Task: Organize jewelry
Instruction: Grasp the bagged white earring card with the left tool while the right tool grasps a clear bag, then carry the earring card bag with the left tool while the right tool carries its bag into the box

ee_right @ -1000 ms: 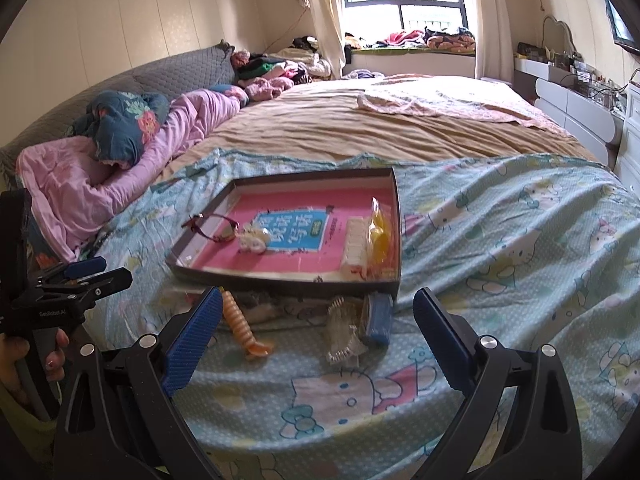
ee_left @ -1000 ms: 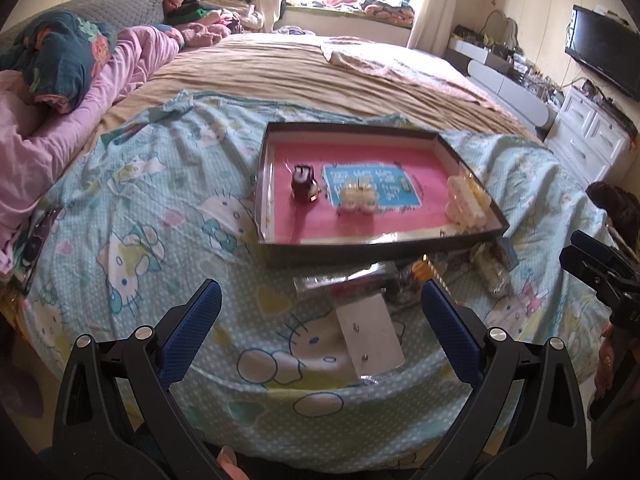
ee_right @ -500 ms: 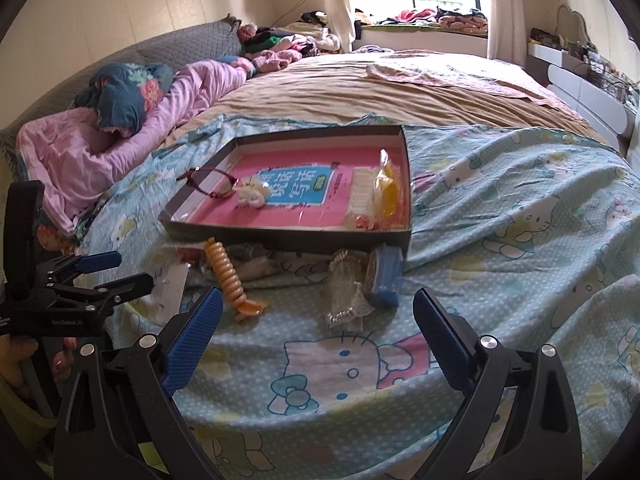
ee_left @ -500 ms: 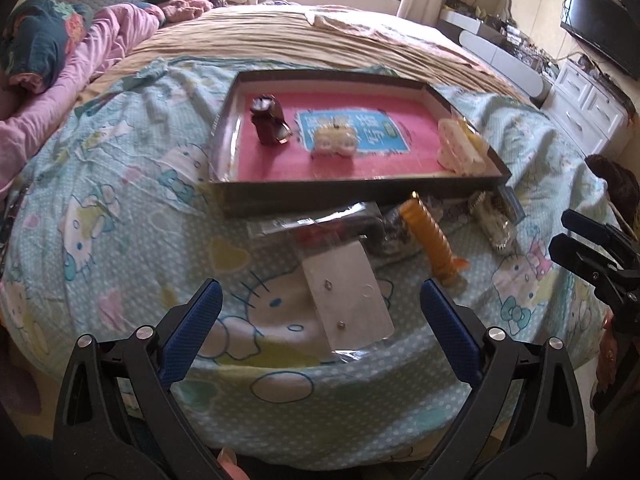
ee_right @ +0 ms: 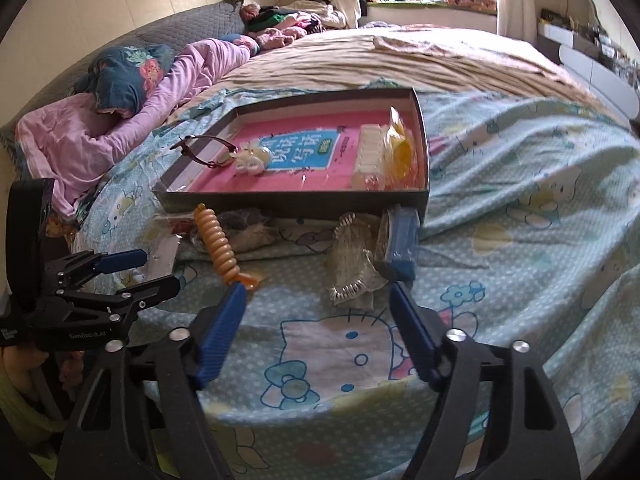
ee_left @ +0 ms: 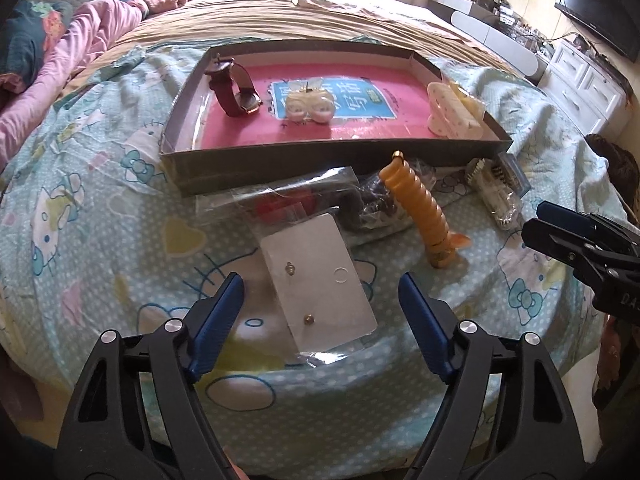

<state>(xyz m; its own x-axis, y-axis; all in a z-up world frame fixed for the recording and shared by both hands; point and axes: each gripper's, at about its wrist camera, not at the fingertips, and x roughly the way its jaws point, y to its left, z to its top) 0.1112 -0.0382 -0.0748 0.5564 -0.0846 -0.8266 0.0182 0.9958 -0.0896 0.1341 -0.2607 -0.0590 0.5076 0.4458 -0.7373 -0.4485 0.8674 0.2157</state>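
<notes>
A shallow box with a pink floor [ee_left: 304, 136] [ee_right: 384, 104] lies on the bed. It holds a dark red watch [ee_left: 234, 90], a cream hair clip [ee_left: 310, 100] and a cream comb-like piece [ee_left: 450, 114]. In front of it lie an earring card in a clear bag [ee_left: 320, 292], an orange spiral hair tie [ee_left: 428, 212] [ee_right: 218, 242], a clear bag with a chain [ee_right: 352, 258] and a small blue box [ee_right: 402, 244]. My left gripper [ee_left: 320, 304] is open, its fingers either side of the earring card. My right gripper [ee_right: 316, 312] is open, just short of the chain bag.
The bed carries a light blue cartoon-print sheet [ee_right: 520, 240] and a tan blanket [ee_left: 320, 20] behind the box. Pink and blue bedding [ee_right: 120, 120] is piled at the left. White drawers [ee_left: 580, 80] and a TV stand at the right.
Both grippers have moved forward and down toward the items in front of the box. The left one now straddles the earring card; both jaws have narrowed somewhat.
</notes>
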